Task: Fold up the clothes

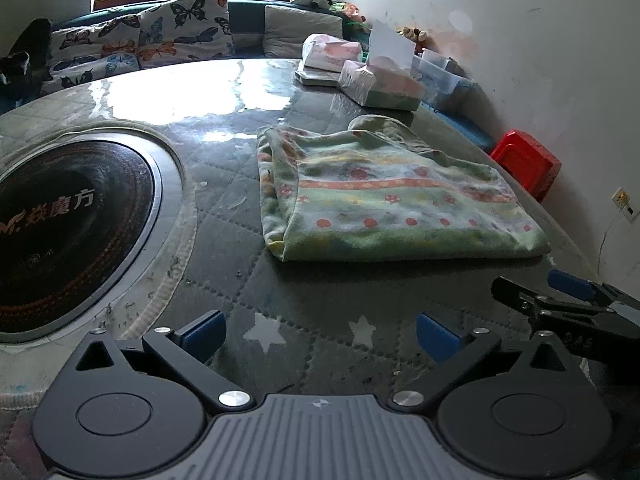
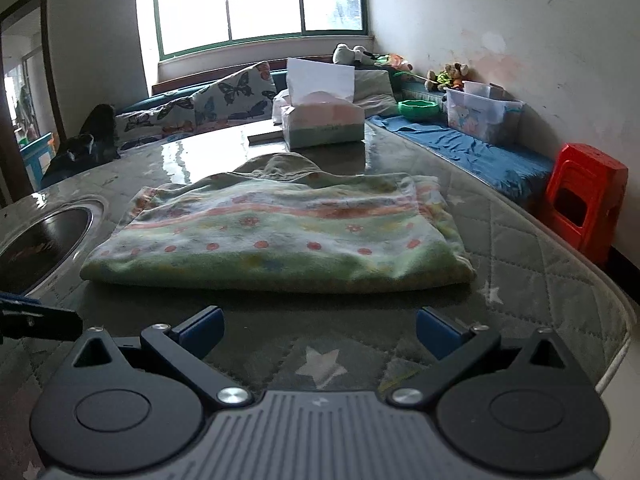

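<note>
A green garment with orange stripes and red dots [image 1: 384, 196] lies folded into a flat rectangle on the quilted table cover [image 1: 248, 208]. My left gripper [image 1: 320, 334] stands open a little short of its near edge, nothing between the blue pads. The right wrist view shows the same folded garment [image 2: 280, 236] straight ahead. My right gripper [image 2: 320, 332] is open too, just short of the fold, with only table cover between its fingers. In the left wrist view the right gripper [image 1: 560, 296] shows at the right, and a tip of the left gripper [image 2: 24, 314] enters the right wrist view at the left.
A round black hotplate [image 1: 60, 232] is set into the table at the left. Tissue boxes [image 1: 380, 84] stand behind the garment. A red plastic stool [image 2: 588, 200] stands by the wall at the right, beyond the table's edge. Cushions and a clear bin [image 2: 480, 112] line the bench.
</note>
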The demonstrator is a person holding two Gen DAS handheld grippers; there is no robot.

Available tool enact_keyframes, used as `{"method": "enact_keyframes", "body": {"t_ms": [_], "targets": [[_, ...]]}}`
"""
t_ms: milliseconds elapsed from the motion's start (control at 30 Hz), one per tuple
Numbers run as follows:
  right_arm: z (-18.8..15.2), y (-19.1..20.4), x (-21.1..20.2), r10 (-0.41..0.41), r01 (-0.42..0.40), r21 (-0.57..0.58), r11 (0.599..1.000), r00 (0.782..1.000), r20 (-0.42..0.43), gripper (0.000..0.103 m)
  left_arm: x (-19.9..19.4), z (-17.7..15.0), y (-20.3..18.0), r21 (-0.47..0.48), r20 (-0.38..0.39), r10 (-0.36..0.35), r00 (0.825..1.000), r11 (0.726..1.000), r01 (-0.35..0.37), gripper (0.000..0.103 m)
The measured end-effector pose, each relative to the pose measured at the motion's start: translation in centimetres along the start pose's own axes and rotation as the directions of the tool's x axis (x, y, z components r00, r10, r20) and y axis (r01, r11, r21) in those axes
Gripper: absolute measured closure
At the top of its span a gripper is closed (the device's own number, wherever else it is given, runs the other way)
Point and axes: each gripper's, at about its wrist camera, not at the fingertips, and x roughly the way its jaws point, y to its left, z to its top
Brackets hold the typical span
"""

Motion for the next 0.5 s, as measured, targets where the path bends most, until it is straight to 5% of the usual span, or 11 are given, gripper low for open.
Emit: {"method": "enact_keyframes", "body": {"t_ms": [500], "targets": [[0.07,0.13,-0.13,-0.014,0.015,0.021,1.000,1.000,-0.003,0.000,0.15,-0.20,-1.03,0.036,0.014,0.052,0.999,0.998,-0.053,0.000]]}}
